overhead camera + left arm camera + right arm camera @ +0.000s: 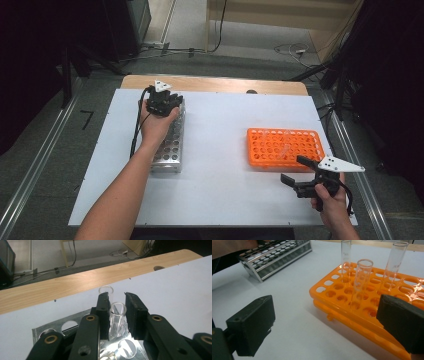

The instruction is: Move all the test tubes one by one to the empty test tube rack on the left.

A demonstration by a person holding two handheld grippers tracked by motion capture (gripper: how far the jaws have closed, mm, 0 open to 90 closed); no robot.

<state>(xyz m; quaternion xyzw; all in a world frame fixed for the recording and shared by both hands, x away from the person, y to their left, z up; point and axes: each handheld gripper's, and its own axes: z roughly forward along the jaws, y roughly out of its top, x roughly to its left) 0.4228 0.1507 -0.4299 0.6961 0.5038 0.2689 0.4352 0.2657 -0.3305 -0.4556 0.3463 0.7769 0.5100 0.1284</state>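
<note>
My left gripper (164, 103) hovers over the far end of the metal tube rack (169, 150). In the left gripper view its jaws (117, 300) press both sides of a clear test tube (117, 312) that stands in a hole of the metal rack (50, 327). A second tube (106, 289) stands just behind it. My right gripper (292, 168) is wide open at the front right corner of the orange rack (265, 145). In the right gripper view (324, 315), three clear tubes (360, 282) stand upright in the orange rack (332, 300), with nothing between the jaws.
Both racks rest on a white board (215, 180) laid over a wooden table (215, 84). The metal rack (274, 255) lies across bare board from the orange one. Cables lie on the floor beyond the table.
</note>
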